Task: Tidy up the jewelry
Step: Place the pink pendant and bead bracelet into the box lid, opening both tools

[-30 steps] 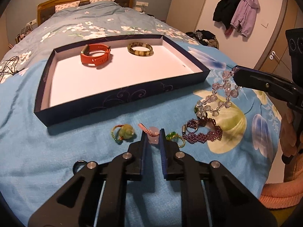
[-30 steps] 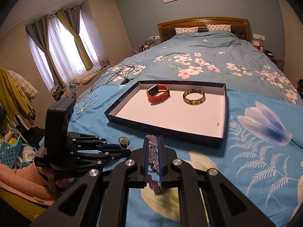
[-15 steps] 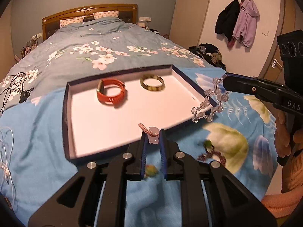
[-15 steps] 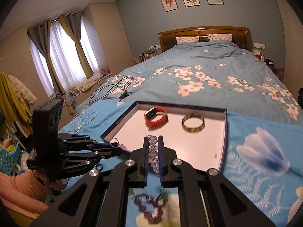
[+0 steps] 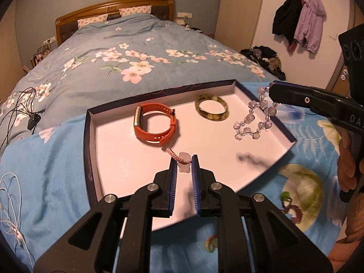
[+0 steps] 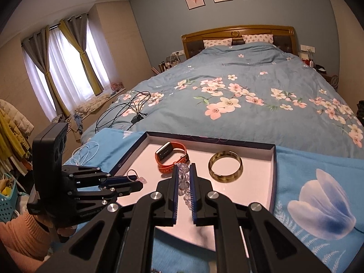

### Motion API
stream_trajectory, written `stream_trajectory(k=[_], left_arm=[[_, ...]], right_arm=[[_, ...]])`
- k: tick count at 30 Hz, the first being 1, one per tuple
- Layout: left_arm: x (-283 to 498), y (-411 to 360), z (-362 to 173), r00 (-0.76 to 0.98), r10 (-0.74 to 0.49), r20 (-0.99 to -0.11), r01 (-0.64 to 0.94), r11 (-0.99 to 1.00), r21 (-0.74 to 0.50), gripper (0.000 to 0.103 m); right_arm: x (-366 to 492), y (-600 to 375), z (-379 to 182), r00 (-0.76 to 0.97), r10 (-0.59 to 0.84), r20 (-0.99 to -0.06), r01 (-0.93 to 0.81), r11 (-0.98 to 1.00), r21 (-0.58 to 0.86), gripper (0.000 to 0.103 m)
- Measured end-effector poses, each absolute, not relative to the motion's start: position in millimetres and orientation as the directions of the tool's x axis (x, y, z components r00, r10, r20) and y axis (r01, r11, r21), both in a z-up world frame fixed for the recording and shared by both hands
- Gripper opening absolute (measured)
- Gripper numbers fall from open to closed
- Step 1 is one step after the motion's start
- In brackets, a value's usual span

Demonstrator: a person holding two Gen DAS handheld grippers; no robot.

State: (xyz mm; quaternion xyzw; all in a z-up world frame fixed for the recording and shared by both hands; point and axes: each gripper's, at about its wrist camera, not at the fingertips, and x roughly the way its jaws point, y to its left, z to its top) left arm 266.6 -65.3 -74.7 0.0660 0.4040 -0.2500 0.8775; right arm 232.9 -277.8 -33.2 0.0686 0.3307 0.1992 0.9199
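Left gripper (image 5: 184, 159) over near part of tray (image 5: 91, 136), jaws nearly together, pinched on pale pink charm (image 5: 183, 162) of a braided pink cord (image 5: 171, 153). Cord sticking out leftward from fingertips toward orange band (image 5: 154, 125). Same gripper (image 6: 136, 183) seen from right wrist, low over tray's left edge, charm and cord loop at its tip.

Right gripper (image 6: 182, 170) narrowly parted, clamped on clear bead bracelet (image 6: 183, 182); beads filling the gap between the pads. From left wrist, right gripper (image 5: 271, 93) above tray's right rim, bead bracelet (image 5: 254, 120) dangling from its tip in a loop over the tray's right side. Whether lowest beads touch tray floor: cannot tell.

Tray: dark blue walls, white floor, on blue bed cover (image 5: 45, 170). Inside, orange band lying back left, on its side. Mottled bangle (image 5: 211, 110) flat, back right, apart from band. Both also in right view: band (image 6: 171, 158), bangle (image 6: 225, 167).

Outside tray, on cover near right: dark purple beaded piece (image 5: 293, 212) with small green piece (image 5: 284, 196) just beside it. Near front, blurred green-yellow ring item (image 5: 211, 243) between left gripper's arms.

Black cables (image 6: 127, 109) on floral quilt (image 6: 227, 91) beyond tray. White cord (image 5: 9, 204) at left edge of cover.
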Motion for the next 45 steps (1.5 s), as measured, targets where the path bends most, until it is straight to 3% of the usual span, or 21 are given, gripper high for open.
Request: stream_trajectory(k=[11, 40, 45], left_arm=[[297, -74, -92, 0.51, -0.351, -0.785, 0.482, 0.873, -0.077, 0.013], [318, -76, -109, 0.49, -0.328, -0.807, 0.46, 0.884, -0.08, 0.013], [320, -74, -109, 0.505, -0.325, -0.8, 0.458, 0.886, -0.071, 0.022]], right_arm=[[274, -281, -66, 0.657, 0.406, -0.635, -0.25, 0.912, 0.324, 0.008], [287, -292, -98, 0.616, 0.323, -0.718, -0.167, 0.945, 0.282, 0.01], [287, -291, -98, 0.613, 0.315, -0.724, -0.164, 0.948, 0.273, 0.015]])
